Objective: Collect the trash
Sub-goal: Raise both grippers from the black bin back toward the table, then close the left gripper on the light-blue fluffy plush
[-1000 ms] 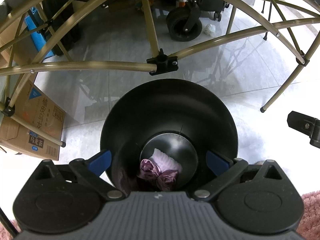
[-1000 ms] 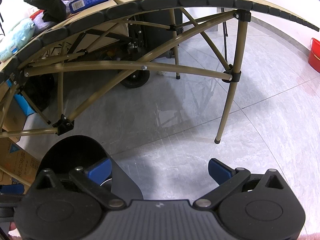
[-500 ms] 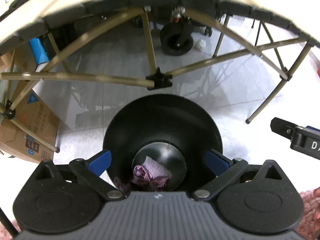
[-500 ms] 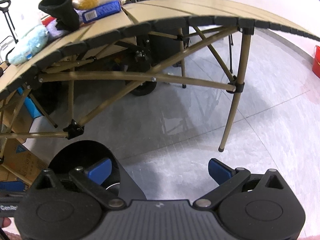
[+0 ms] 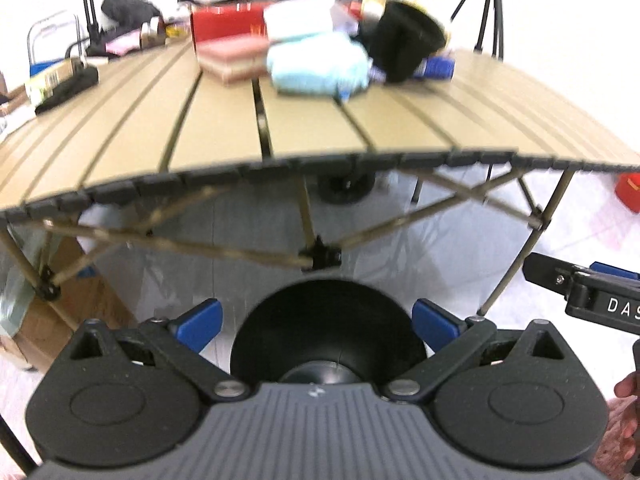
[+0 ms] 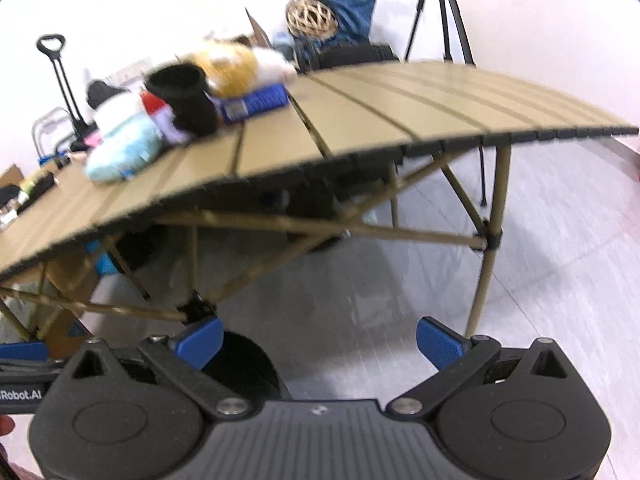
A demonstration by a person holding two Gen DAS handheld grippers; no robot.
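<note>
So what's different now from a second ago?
Both tools rose: the left tool and right tool looked under the folding table before, and now see its top and the things on it. The black bin looks smaller and lower in the left view, and the purple trash inside is hidden. Both tools stayed open, holding nothing; the bin stayed on the floor.
</note>
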